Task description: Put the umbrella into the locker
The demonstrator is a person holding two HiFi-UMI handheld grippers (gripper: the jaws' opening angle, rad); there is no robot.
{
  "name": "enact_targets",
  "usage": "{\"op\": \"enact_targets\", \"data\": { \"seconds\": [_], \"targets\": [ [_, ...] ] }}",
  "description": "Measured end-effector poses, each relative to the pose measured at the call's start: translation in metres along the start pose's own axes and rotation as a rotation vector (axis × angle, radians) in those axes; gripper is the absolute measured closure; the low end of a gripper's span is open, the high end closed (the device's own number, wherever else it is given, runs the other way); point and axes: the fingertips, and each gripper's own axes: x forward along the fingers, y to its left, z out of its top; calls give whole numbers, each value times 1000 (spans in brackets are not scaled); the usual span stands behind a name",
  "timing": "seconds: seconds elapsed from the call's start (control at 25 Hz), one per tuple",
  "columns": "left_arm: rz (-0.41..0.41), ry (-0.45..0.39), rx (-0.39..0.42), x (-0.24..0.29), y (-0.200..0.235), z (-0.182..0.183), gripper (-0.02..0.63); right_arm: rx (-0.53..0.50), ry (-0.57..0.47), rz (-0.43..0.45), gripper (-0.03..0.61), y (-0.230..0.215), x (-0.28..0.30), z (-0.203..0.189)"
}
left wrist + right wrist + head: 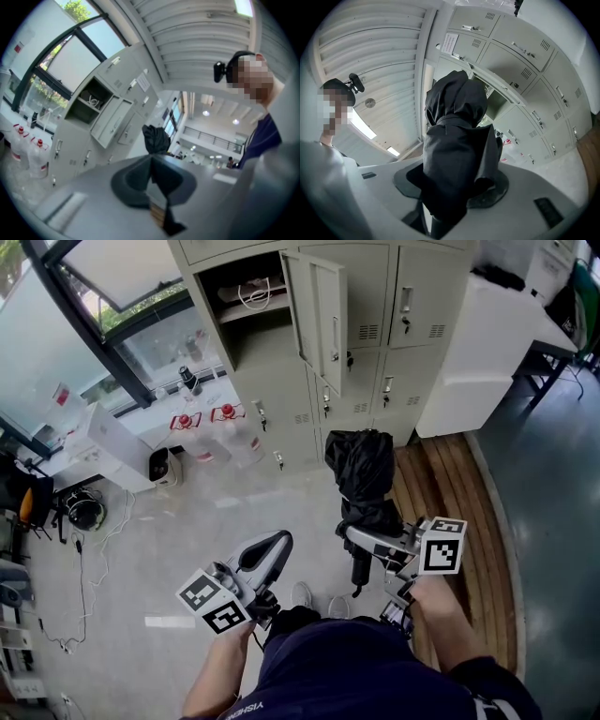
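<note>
A folded black umbrella (362,473) stands upright in front of me, its handle end pointing down. My right gripper (372,542) is shut on its lower part. In the right gripper view the umbrella (456,154) fills the space between the jaws and hides both fingertips. My left gripper (269,553) is held to the left of the umbrella, apart from it, jaws shut with nothing between them. The grey locker (281,381) stands ahead, with its upper-left compartment (246,294) open and the door (320,307) swung out. The left gripper view also shows the open compartment (89,99) and the umbrella (155,138).
Clear bottles with red caps (202,433) stand on the floor by the locker's left foot. A white cabinet (479,345) is at the right, beside a wooden platform (452,491). Cables and a small black-and-white device (160,464) lie at the left.
</note>
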Motion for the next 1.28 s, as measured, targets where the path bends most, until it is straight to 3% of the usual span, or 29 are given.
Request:
{"op": "enact_targets", "data": {
  "seconds": [0.48,0.84,1.28],
  "targets": [
    [2,-39,-50,2,77,28,612,-28,17,-6,373,-26,61,28],
    [-61,-46,-37,9,171,91,612,-49,5,-35,373,-52,167,79],
    [-102,-40,-42,8,273,148,612,-42,24,-146,373,-95,262,118]
  ]
}}
